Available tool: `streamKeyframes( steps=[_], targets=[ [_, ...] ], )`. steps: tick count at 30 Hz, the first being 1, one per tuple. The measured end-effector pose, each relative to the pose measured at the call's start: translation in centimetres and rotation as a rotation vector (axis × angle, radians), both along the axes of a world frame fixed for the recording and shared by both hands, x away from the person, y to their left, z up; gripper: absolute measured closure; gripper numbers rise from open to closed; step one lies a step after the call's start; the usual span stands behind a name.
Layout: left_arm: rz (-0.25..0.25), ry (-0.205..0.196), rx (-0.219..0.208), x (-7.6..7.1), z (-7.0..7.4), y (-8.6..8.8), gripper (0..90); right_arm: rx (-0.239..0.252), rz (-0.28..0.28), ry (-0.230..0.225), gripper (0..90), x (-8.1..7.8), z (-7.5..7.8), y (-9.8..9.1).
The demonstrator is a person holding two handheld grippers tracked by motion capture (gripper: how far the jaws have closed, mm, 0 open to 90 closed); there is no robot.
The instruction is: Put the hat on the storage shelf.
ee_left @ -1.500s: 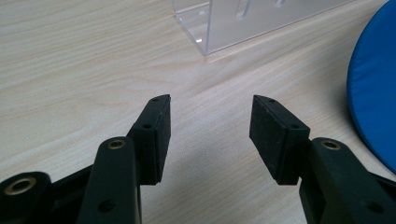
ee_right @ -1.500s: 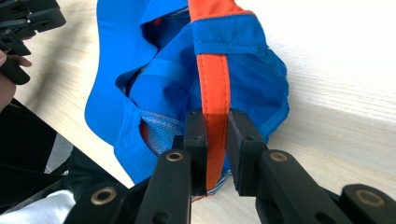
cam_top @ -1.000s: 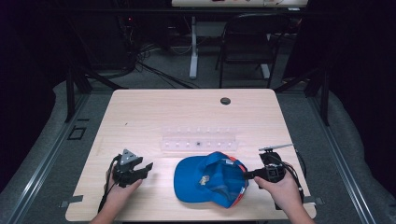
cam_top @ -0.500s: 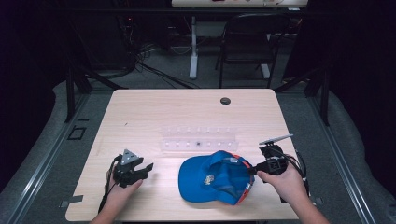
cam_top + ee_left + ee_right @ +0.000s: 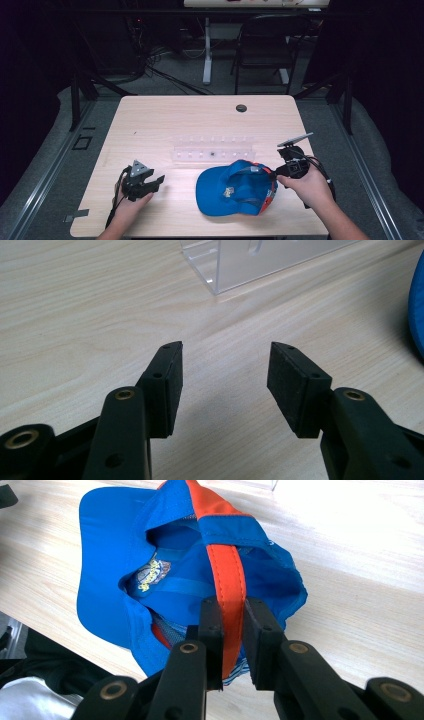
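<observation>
In the high view, the blue cap (image 5: 232, 194) lies on the table (image 5: 160, 125) near its front edge, beside the right gripper (image 5: 280, 172). In the left gripper view, the left gripper (image 5: 225, 372) stands wide open and holds nothing. In the right gripper view, the jaws pinch the cap's orange strap (image 5: 227, 575).

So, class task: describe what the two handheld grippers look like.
Both the left gripper and the right gripper are black, each topped by a grey three-cornered plate. Their fingers are flat, rectangular black pads on arms with brass-coloured rivets. Black cables trail from both.
</observation>
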State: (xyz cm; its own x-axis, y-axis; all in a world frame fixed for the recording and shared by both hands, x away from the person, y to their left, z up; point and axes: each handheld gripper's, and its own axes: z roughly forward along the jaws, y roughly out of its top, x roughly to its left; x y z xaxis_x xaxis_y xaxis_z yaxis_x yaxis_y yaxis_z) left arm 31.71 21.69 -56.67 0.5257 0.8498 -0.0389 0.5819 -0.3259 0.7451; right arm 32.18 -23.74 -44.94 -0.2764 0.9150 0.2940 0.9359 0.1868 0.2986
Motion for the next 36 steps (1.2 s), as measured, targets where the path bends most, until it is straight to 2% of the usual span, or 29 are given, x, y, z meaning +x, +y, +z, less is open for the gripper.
streamKeyframes(
  steps=[7,19,29,36],
  targets=[
    [0.007,0.004,-0.005,0.0,0.0,0.1,48.8,-0.036,0.009,0.0,79.7,0.2,1.1,0.3],
    [0.005,0.003,-0.002,0.0,0.0,0.0,48.8,-0.068,0.03,0.01,79.8,0.6,2.7,0.6],
    [0.003,0.002,0.001,0.0,0.0,0.0,48.8,-0.036,0.033,0.049,79.8,0.9,3.7,0.5],
    [0.003,0.002,0.002,0.0,0.0,0.0,48.8,-0.036,0.029,0.045,79.9,1.1,4.7,0.7]
  ],
)
